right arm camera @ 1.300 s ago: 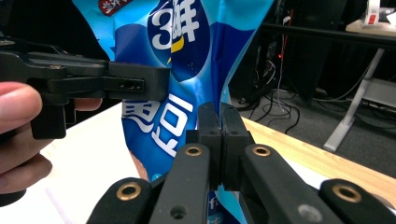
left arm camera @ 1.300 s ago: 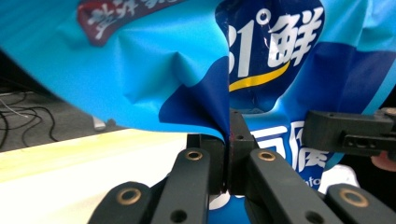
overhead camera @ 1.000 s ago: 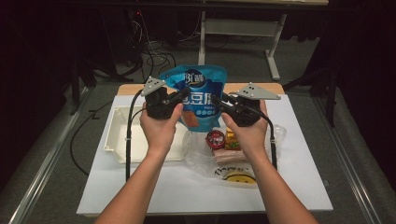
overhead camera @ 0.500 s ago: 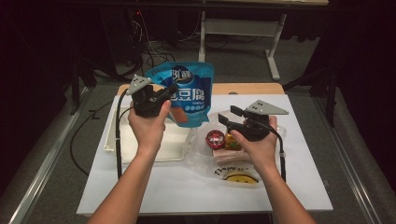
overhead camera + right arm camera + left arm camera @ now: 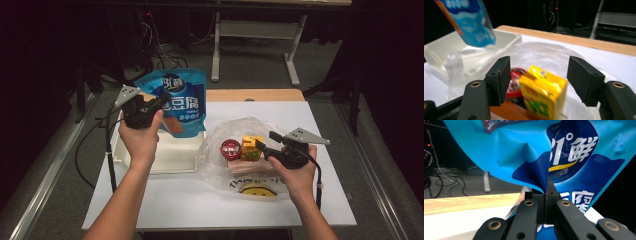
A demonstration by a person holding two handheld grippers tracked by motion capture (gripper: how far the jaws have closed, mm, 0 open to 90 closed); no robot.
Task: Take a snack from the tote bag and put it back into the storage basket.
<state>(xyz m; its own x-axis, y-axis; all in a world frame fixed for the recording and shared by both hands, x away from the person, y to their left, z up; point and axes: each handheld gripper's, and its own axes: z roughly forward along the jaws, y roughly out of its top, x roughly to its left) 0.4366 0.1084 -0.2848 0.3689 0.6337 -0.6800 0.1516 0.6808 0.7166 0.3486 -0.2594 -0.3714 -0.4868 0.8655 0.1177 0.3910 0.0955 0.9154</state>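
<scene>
My left gripper (image 5: 163,99) is raised over the left of the table, shut on the edge of a blue snack bag (image 5: 181,102) with white lettering. In the left gripper view the jaws (image 5: 545,195) pinch a fold of the blue bag (image 5: 529,157). My right gripper (image 5: 265,141) hangs low at the right with its jaws wide, just having been opening. In the right gripper view the gripper (image 5: 541,75) frames a yellow carton (image 5: 544,97) without touching it. A red lid (image 5: 514,83) lies beside the carton. Both lie in a clear plastic bag (image 5: 220,170).
A white tray (image 5: 165,159) sits on the white table top (image 5: 200,207) below the hanging blue bag. The plastic bag bears a yellow smiley print (image 5: 256,190). A wooden strip (image 5: 255,95) edges the table's far side, with cables and a desk frame beyond.
The right gripper let go of the blue bag, opened, and sank to the right over the plastic bag. The left gripper carried the blue bag leftward over the tray.
</scene>
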